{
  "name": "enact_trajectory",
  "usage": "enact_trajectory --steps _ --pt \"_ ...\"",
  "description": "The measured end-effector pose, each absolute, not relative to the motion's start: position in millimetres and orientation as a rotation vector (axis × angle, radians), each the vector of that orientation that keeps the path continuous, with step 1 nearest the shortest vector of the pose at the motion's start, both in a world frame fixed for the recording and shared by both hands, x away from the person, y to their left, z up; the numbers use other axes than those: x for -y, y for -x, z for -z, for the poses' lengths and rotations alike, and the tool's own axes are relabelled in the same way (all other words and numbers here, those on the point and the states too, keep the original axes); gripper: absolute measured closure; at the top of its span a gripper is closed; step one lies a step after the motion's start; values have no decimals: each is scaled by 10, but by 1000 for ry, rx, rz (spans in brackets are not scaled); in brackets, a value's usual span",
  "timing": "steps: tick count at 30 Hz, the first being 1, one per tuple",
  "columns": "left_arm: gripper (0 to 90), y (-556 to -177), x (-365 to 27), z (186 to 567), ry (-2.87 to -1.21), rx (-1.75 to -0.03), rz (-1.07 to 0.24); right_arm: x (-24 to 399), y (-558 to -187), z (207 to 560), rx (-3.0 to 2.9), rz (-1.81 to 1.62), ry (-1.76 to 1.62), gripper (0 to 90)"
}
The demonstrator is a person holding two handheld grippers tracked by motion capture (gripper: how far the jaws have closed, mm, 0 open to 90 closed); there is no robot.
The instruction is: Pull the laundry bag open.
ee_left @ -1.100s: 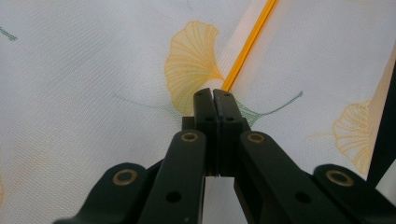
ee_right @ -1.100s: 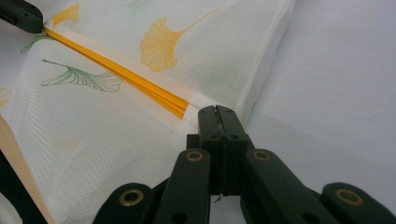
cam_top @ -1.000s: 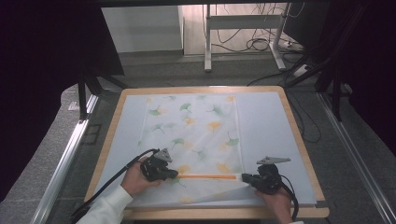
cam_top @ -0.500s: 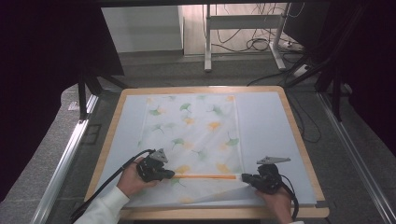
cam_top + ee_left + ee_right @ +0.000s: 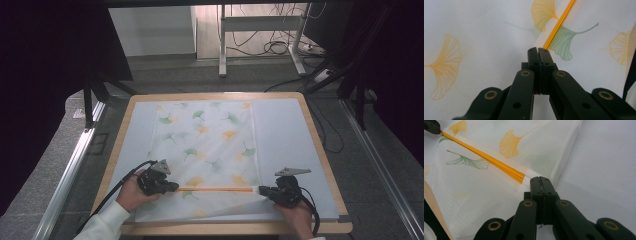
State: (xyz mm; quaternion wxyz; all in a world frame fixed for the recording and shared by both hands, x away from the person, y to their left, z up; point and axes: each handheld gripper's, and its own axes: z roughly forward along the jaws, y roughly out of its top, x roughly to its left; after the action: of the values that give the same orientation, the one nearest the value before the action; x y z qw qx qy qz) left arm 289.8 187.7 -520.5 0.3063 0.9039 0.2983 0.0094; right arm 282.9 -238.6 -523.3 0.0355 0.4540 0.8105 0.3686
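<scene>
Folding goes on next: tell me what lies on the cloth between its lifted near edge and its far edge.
Nothing visible does. Both grippers, left and right, pinch the near edge of the cloth; ahead it lies flat and bare on the table.

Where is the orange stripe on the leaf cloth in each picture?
High view: orange stripe runs level between the two tools, near the cloth's front edge.
Left gripper view: it slants up-right from the tool tips.
Right gripper view: it slants up-left.
Shared landmark: green leaf beside it.
</scene>
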Motion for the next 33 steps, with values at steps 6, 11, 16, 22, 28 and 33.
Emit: enact_trajectory --steps 6,11,16,22,28,33 --pt "900 -2892 -1959 5221 -2372 -809 -20 2388 -2833 5238 -2488 -1141 -1395 895" --pt "900 -2889 -1963 5217 -2376 -807 -20 2388 -2830 5234 -2492 -1130 -1391 895" --pt "900 -2885 -1989 5219 -2374 -815 -22 2388 -2829 5238 -2490 -1139 -1389 895" --pt "900 -2876 -2043 5227 -2361 -825 -14 2391 -2826 5241 -2489 -1144 -1383 895" --pt "900 -2849 -2135 5235 -2351 -843 -21 2390 -2822 5242 -2488 -1144 -1373 895" --pt "900 -2822 -2221 5242 -2345 -861 -35 2390 -2818 5244 -2485 -1142 -1375 894"
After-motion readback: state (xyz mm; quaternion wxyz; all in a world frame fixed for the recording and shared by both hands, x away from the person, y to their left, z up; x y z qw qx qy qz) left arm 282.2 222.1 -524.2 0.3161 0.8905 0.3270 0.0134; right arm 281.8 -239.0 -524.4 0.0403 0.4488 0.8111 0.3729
